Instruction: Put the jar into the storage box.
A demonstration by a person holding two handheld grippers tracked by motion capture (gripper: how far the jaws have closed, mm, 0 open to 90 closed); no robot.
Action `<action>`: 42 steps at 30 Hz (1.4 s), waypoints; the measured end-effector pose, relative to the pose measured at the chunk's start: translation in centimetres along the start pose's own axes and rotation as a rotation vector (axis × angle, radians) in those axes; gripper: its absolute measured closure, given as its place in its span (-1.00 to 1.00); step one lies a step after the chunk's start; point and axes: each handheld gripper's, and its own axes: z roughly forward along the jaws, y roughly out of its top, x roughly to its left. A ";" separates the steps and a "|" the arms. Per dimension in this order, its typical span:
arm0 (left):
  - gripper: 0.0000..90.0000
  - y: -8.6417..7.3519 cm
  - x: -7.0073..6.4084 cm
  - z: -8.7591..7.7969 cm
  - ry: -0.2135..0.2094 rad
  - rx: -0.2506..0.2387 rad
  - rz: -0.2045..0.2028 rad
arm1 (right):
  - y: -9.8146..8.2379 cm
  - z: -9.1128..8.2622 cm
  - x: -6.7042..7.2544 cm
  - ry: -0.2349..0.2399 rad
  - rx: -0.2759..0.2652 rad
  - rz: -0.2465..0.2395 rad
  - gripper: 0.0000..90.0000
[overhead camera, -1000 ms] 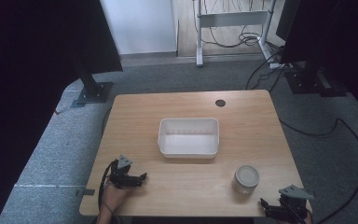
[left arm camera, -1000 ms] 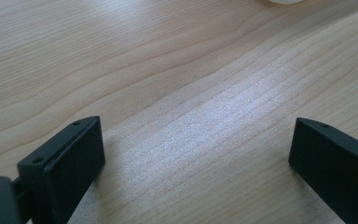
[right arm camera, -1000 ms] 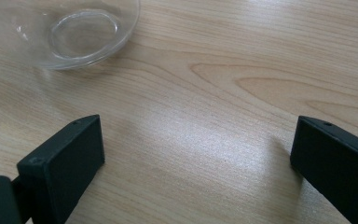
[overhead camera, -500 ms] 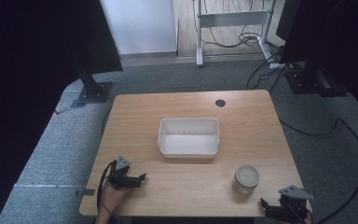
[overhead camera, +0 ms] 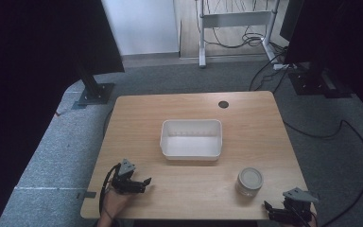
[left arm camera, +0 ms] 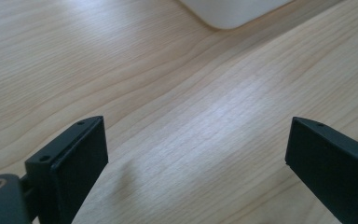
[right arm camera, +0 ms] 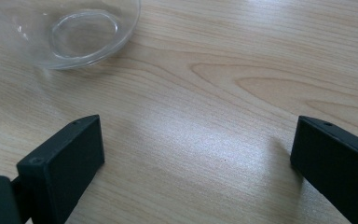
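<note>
A white rectangular tub (overhead camera: 192, 138) sits in the middle of the wooden table (overhead camera: 246, 118); one rounded corner of the tub (left arm camera: 235, 10) shows at the top of the left gripper view. A clear glass jar with a pale lid (overhead camera: 249, 181) stands near the front right, and its glass base (right arm camera: 72, 30) appears at the top left of the right gripper view. My left gripper (overhead camera: 142, 184) rests low at the front left, open over bare wood (left arm camera: 196, 149). At the front right corner my right gripper (overhead camera: 278, 213) is open too, jaws wide apart (right arm camera: 198, 158), a short way from the jar.
A dark round cable hole (overhead camera: 223, 104) lies near the table's far edge. Black stands (overhead camera: 94, 92) and cables (overhead camera: 354, 137) sit on the grey carpet around the table. Bare wood spreads between the tub and the front edge.
</note>
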 end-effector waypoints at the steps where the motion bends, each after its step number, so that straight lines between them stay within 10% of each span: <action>1: -0.88 0.0 -0.1 0.0 -0.003 0.000 0.001 | 0.0 0.0 0.0 0.000 0.000 0.000 -0.95; 42: -0.85 4.7 -7.4 1.0 -0.181 -0.070 0.145 | 0.0 0.0 0.0 0.001 -0.001 -0.001 -0.96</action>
